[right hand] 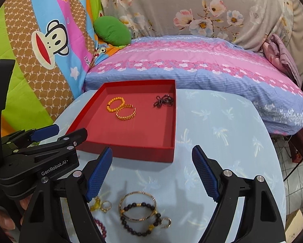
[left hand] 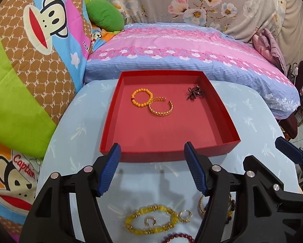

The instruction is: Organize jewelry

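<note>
Loose jewelry, nearest the cameras, lying on the tabletop (right hand: 222, 121) under its pale blue palm-print cloth:
- Yellow beaded bracelet (left hand: 151, 219), sitting just beneath and behind the left gripper (left hand: 151, 151); a small gold ring (left hand: 150, 221) is lying inside its loop and a second gold ring (left hand: 185, 216) is touching its right end.
- Dark red beaded bracelet (left hand: 176, 237), partly cut off at the lower edge.
- Gold bangle (right hand: 137, 205), lying below the right gripper (right hand: 152, 158), overlapped by a black beaded bracelet (right hand: 140, 218); a small gold hoop (right hand: 166, 222) is resting at that bracelet's right end.

Left gripper: its jaws are standing apart with nothing between them, its tips hovering over the near wall of the red tray (left hand: 163, 154).

Right gripper: its jaws are spread wide and holding nothing, its left tip reaching the tray's near right corner, its right tip over bare cloth.

Red tray, sitting ahead of both grippers on the tabletop, containing:
- Orange beaded bracelet (left hand: 141, 99), far left.
- Gold open cuff bracelet (left hand: 160, 108), touching the orange one on its near right.
- Black beaded strand (left hand: 195, 93), bunched up, well apart at the far right.

Beyond the tray: a bed (left hand: 192, 46) in pink and lilac floral cover, a monkey-print quilt (left hand: 40, 40) to the left, and a green cushion (left hand: 105, 14).
</note>
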Demonstrator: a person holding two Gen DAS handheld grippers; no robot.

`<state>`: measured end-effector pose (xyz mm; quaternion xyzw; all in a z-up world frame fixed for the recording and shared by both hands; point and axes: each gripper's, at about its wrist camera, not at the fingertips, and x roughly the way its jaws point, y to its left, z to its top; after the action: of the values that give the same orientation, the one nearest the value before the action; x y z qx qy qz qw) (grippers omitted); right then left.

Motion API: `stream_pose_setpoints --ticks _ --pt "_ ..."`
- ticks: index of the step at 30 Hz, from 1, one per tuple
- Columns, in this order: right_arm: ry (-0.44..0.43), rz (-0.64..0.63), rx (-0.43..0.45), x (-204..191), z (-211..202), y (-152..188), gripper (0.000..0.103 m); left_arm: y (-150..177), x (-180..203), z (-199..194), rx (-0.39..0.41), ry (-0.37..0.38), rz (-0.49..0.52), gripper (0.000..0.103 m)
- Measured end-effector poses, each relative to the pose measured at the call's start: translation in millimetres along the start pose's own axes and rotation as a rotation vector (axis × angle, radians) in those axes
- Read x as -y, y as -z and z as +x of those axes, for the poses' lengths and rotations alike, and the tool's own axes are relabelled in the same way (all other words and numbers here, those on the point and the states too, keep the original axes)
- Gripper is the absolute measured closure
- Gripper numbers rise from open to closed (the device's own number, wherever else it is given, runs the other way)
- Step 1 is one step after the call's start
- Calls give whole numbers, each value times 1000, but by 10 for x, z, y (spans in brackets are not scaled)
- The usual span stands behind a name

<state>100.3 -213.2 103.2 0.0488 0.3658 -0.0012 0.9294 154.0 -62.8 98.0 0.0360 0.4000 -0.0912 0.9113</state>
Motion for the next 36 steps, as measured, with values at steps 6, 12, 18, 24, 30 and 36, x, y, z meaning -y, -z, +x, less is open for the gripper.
stream_pose_setpoints --ticks 6,12,18,24,30,36 --pt "2 -4 -18 20 37 57 25 125 -112 -6 -17 -6 -31 36" --pt "-22 2 -10 93 387 -329 28 91 -310 109 -34 -39 -75 36" --pt "-30 -31 -56 37 1030 -825 40 -80 -538 240 -27 -79 -106 36" --pt "-22 -34 -172 -3 1749 -1126 52 -202 -695 358 -22 -93 -125 34" --pt "21 -43 -308 8 2264 -1176 74 -258 -763 486 -30 -84 -144 34" --pt "32 -49 -330 11 2301 -1155 102 -234 -762 563 -47 -77 -144 34"
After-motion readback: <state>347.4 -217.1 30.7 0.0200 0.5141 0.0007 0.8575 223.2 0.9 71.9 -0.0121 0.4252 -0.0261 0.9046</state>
